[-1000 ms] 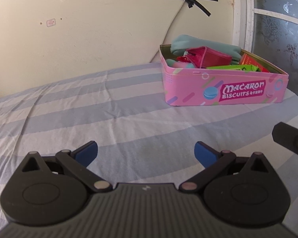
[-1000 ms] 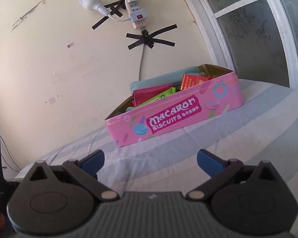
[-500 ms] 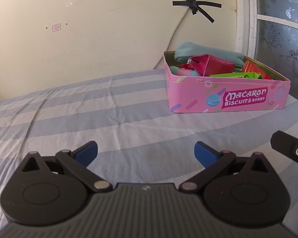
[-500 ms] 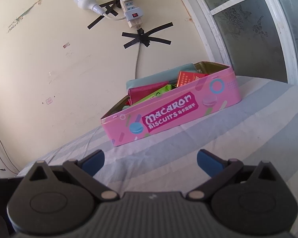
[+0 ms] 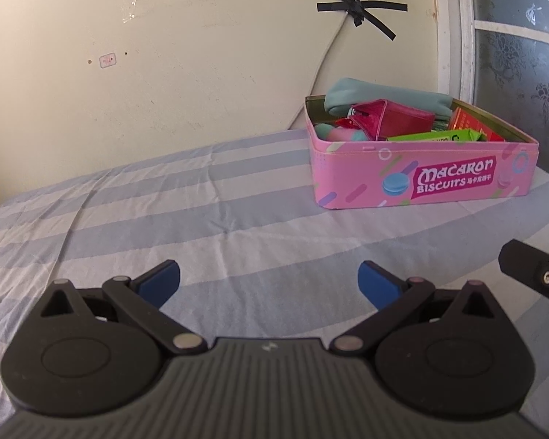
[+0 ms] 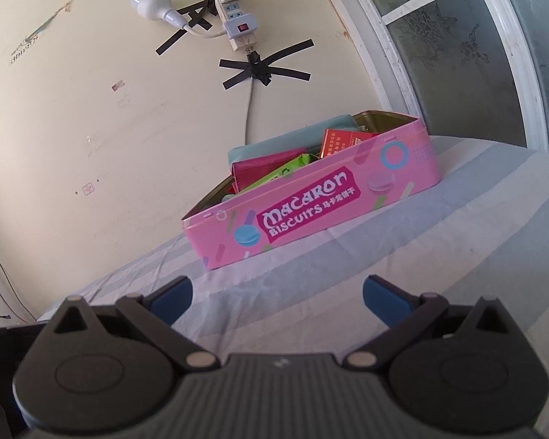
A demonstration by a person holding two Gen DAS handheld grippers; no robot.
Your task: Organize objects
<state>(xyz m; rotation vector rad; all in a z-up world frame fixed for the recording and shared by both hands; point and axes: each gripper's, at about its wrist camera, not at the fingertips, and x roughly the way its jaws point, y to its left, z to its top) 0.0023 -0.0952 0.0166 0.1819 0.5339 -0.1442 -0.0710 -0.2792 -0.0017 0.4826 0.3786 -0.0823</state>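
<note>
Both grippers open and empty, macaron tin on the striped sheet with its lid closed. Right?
Not quite. The macaron tin has no lid on: it stands open on the striped sheet, filled with items, as the left wrist view shows. Left gripper and right gripper are indeed open and empty.

A bed (image 5: 208, 212) covered by a sheet in pale blue and white stripes carries everything here. The sheet lies mostly flat, with a few shallow creases ahead and to the left of the left hand-held gripper (image 5: 269, 281). One thing rests directly on it: a pink biscuit tin (image 5: 424, 179), lidless and filled, standing ahead and to the right of that gripper, near the bed's far edge by the wall. From the right hand-held gripper (image 6: 276, 294) the tin (image 6: 311, 216) sits straight ahead, well apart from its fingers
</note>
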